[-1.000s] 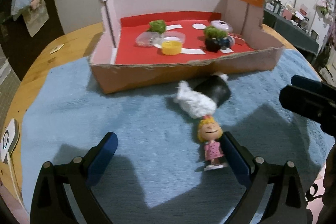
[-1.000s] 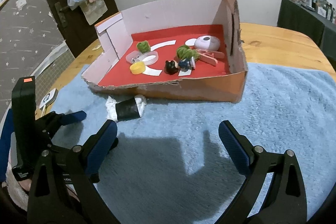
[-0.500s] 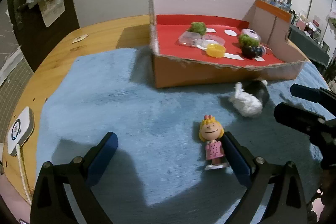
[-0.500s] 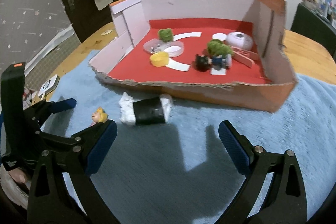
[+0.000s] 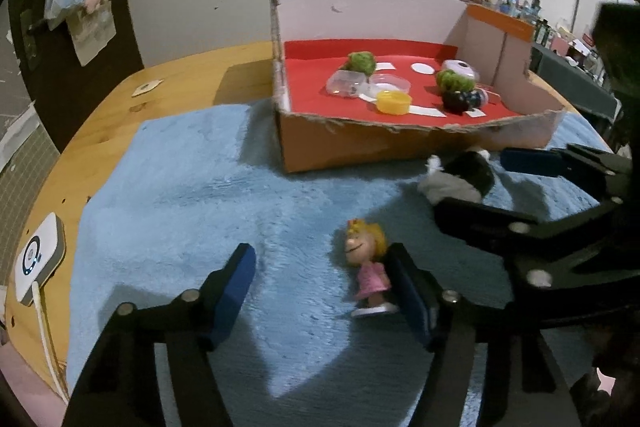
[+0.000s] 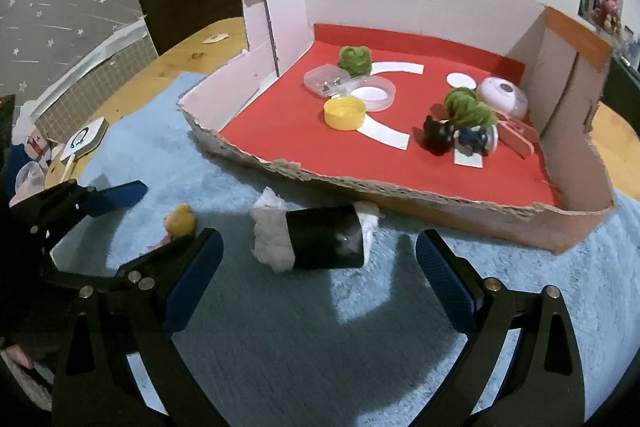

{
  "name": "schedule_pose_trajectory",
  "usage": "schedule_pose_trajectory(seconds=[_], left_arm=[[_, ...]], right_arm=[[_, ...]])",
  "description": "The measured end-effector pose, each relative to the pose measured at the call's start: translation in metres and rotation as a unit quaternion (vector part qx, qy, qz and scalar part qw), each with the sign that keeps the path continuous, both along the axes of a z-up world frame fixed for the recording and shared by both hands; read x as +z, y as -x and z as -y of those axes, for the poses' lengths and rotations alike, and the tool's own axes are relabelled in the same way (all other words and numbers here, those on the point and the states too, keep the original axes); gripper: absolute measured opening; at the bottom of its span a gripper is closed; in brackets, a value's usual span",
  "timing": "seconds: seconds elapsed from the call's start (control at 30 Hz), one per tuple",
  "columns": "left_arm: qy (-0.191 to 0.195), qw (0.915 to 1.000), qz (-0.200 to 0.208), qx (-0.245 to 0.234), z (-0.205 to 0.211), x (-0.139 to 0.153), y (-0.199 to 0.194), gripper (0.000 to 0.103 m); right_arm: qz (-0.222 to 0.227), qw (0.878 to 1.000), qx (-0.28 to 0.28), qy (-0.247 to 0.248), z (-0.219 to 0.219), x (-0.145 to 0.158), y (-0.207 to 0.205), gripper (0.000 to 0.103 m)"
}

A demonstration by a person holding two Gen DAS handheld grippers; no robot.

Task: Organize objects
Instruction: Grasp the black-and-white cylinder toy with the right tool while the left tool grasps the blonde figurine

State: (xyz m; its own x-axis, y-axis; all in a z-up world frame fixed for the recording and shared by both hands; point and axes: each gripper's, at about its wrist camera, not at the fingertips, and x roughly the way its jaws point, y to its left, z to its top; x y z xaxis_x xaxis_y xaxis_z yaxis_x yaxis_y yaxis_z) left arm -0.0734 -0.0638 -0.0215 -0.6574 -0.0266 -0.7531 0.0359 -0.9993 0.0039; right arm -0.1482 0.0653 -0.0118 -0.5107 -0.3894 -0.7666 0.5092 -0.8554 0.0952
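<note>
A small blonde figurine in a pink dress [image 5: 366, 263] lies on the blue mat, also seen in the right wrist view [image 6: 180, 223]. My left gripper [image 5: 320, 287] straddles it with its jaws closing. The right finger [image 5: 408, 291] is against the doll and the left finger [image 5: 232, 287] stands well off. A black roll stuffed with white tissue [image 6: 324, 237] lies on its side in front of the cardboard box [image 6: 440, 203]. My right gripper [image 6: 318, 277] is open just short of the roll, with a finger on each side of it. The roll [image 5: 460, 175] and the right gripper [image 5: 504, 193] also show at the right of the left wrist view.
The box's red floor holds a yellow cap [image 6: 345, 113], two green fuzzy balls [image 6: 354, 57], clear lids [image 6: 326, 81], a black figure [image 6: 438, 135] and a pink-white round case [image 6: 502, 95]. A white device with a cable [image 5: 38, 261] lies at the mat's left edge on the wooden table.
My left gripper's jaws have narrowed around the figurine after it swung left across the mat. My right gripper has come in close to the black roll.
</note>
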Motion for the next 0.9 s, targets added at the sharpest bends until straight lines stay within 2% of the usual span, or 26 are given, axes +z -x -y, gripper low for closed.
schedule_pose_trajectory(seconds=[0.13,0.17,0.3,0.37,0.47,0.77,0.9], left_arm=[[0.002,1.0,-0.003,0.0,-0.003,-0.001,0.0,0.068],[0.002,1.0,-0.004,0.001,-0.004,-0.001,-0.001,0.067],[0.002,1.0,-0.007,-0.006,-0.009,0.0,-0.002,0.059],[0.0,0.9999,-0.008,-0.013,-0.013,0.0,-0.002,0.057],[-0.001,0.9998,-0.009,-0.019,-0.017,0.0,-0.003,0.051],[0.007,0.9995,-0.014,-0.026,-0.024,0.001,-0.006,0.051],[-0.006,0.9995,-0.014,-0.026,-0.02,0.0,-0.005,0.051]], right_arm=[[0.006,1.0,0.002,0.0,0.003,-0.003,0.002,0.095],[0.007,1.0,0.003,-0.001,0.004,-0.004,0.002,0.089],[0.003,1.0,0.001,-0.01,0.006,-0.006,0.003,0.079],[-0.001,1.0,-0.002,-0.013,0.004,-0.005,0.002,0.067],[-0.001,1.0,-0.001,-0.013,0.0,-0.005,0.001,0.059],[0.003,1.0,-0.001,-0.003,-0.014,-0.003,-0.014,0.057],[0.005,1.0,-0.01,0.001,-0.025,-0.002,-0.022,0.057]])
